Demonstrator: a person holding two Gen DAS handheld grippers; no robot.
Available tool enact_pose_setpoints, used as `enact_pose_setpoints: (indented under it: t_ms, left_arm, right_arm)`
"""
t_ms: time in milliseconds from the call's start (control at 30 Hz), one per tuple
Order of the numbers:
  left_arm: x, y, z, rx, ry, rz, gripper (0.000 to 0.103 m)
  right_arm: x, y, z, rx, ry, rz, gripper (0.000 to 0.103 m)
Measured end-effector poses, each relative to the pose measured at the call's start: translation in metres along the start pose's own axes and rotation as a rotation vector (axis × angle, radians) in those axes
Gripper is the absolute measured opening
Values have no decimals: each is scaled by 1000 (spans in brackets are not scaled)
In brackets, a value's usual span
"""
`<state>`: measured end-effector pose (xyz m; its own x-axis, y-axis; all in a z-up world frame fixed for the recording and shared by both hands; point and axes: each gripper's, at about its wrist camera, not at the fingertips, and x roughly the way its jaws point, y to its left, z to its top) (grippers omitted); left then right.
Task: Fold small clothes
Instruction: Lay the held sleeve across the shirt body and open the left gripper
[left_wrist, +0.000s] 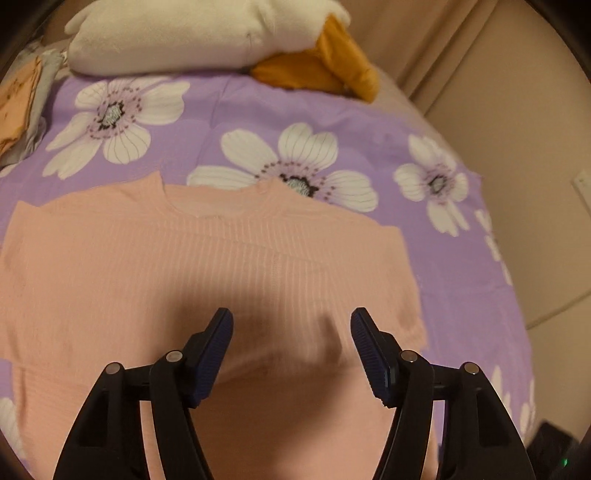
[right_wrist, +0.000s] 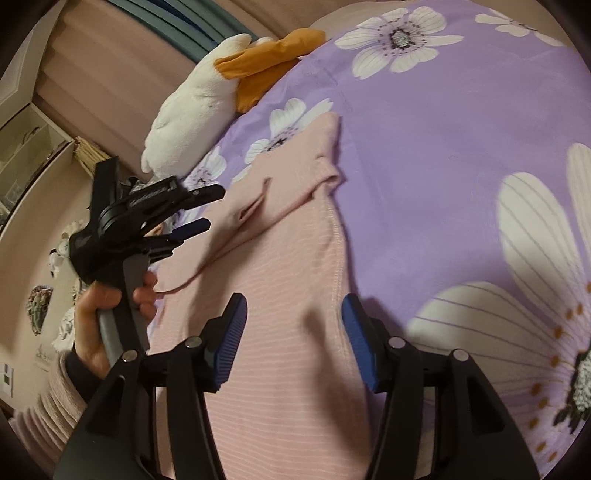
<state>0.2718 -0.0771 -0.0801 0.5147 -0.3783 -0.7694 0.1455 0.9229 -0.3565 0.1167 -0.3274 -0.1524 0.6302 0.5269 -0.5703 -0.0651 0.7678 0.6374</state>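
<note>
Pink top (left_wrist: 207, 266) lying flat on the purple flower blanket (left_wrist: 236, 107). Left tongs (left_wrist: 291, 325) spread apart just above it, holding nothing. Right tongs (right_wrist: 293, 310) spread apart over its edge, empty too. White stuffed duck (left_wrist: 177, 33) farther back.

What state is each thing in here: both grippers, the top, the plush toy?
Left gripper: open, over the top, nothing between its pads.
Right gripper: open, over the top's hem edge, holding nothing.
Pink top: lying flat on the bedspread, not yet fully folded.
Plush toy: lying at the bed's far end, untouched.
</note>
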Motion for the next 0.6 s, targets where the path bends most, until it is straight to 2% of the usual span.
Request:
enact_pose_setpoints:
  t_ms: [67,233,267,333,433,533,600]
  left_arm:
    - [-18,15,-4,-15,-26,-22,65]
    - [-53,75,-21,-67,-84,63,65]
    - [-61,93,-26,-85,-89,104,65]
    - [-72,122,-35,-126,-97,139,65]
    - [-89,162,-49,-198,-108,163,65]
    - [-101,193,-63,-264,-117,172,65]
    - [-108,208,-71,-304,-122,163,65]
  right_arm:
    - [9,7,6,-10,13,21,55]
    - [40,28,28,-8,53,72,55]
    - [45,35,35,-4,64,66,55]
    - [46,49,44,-29,42,63,55]
    - [44,76,62,-109,-12,49,55]
    - [66,84,81,-112,24,42,55]
    - [95,83,93,-109,62,-18,53]
